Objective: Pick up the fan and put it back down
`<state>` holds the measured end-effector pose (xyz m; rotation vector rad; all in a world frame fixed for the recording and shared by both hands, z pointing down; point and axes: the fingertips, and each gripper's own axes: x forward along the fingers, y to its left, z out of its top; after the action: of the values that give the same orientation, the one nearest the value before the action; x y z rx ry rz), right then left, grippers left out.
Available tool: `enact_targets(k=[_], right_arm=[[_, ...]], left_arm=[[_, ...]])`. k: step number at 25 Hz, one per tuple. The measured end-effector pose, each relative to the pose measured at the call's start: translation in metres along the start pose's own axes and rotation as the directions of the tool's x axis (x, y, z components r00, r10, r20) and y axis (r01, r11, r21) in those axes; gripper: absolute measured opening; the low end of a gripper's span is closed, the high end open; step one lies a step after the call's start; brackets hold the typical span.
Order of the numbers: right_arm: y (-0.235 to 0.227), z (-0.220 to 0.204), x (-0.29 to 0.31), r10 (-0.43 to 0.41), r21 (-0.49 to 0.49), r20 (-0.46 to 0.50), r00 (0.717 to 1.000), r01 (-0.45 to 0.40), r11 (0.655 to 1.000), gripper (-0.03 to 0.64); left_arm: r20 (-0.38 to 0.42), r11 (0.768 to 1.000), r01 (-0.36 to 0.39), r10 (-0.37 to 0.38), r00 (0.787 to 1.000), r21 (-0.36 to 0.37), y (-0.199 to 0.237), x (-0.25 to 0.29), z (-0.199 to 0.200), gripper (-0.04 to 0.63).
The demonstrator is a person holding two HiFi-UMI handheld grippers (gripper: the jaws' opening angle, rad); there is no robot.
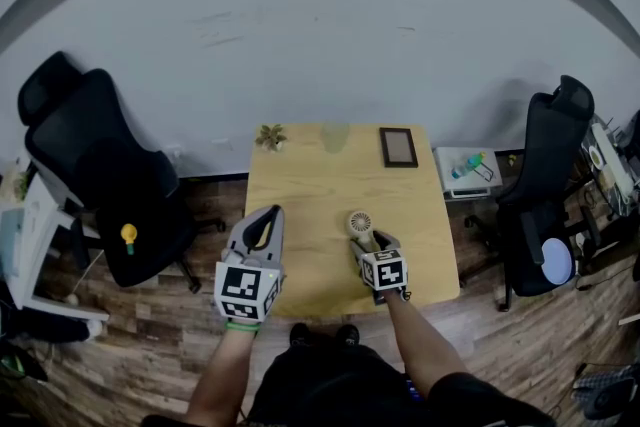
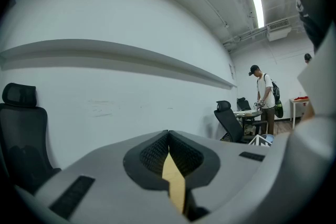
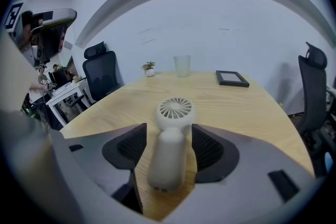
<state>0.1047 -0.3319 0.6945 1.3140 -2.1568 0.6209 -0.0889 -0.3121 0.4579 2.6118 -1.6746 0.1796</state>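
White fan point(image 3: 176, 108) sits, seemingly loose, between right gripper point(image 3: 168, 128) fingers point(image 3: 131, 147).

The fan point(image 1: 360, 223) lies on the table point(image 1: 300, 285), near its middle, head toward the far edge. Along that edge, seen from the fan, stand a plant point(image 1: 271, 136) at 11 o'clock, a cup point(image 1: 335, 137) at 12 and a frame point(image 1: 398, 147) at 1. The right gripper point(image 1: 365, 243) is at 6 o'clock, with the fan's handle between its jaws. The left gripper point(image 1: 265, 215) is at 9 o'clock, over the table's left edge. One chair point(image 1: 100, 175) stands off the table at 9 o'clock, another chair point(image 1: 545, 195) at 3.
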Motion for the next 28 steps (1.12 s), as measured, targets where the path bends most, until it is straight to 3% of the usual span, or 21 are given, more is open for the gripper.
enact_targets(k=[4, 7, 14, 18, 21, 23, 28], right_arm=[[-0.003, 0.042, -0.017, -0.001, -0.024, 0.116, 0.993, 0.003, 1.000, 0.288], [-0.007, 0.100, -0.052, -0.002, -0.062, 0.273, 0.962, 0.020, 0.998, 0.311], [-0.007, 0.221, -0.161, 0.012, -0.145, 0.591, 0.807, 0.092, 0.985, 0.328], [-0.001, 0.249, -0.208, 0.022, -0.167, 0.681, 0.732, 0.125, 0.978, 0.336], [0.003, 0.256, -0.232, 0.025, -0.163, 0.720, 0.693, 0.134, 0.978, 0.336], [0.003, 0.256, -0.240, 0.021, -0.154, 0.732, 0.681, 0.136, 0.979, 0.334], [-0.001, 0.249, -0.238, 0.009, -0.145, 0.722, 0.692, 0.140, 0.979, 0.320]], left_arm=[[0.014, 1.000, 0.000, 0.000, 1.000, 0.004, 0.002, 0.004, 0.006, 0.023], [0.033, 1.000, -0.005, 0.005, 0.999, 0.005, 0.005, 0.006, 0.014, 0.023], [0.116, 1.000, -0.030, 0.030, 0.993, -0.004, 0.018, 0.007, 0.052, 0.023], [0.159, 0.999, -0.036, 0.036, 0.987, -0.005, 0.021, 0.004, 0.072, 0.023], [0.182, 0.999, -0.032, 0.032, 0.983, -0.002, 0.019, 0.001, 0.084, 0.023], [0.188, 1.000, -0.030, 0.031, 0.982, -0.007, 0.018, 0.000, 0.087, 0.023], [0.175, 0.999, -0.034, 0.034, 0.984, -0.007, 0.017, 0.000, 0.083, 0.023]])
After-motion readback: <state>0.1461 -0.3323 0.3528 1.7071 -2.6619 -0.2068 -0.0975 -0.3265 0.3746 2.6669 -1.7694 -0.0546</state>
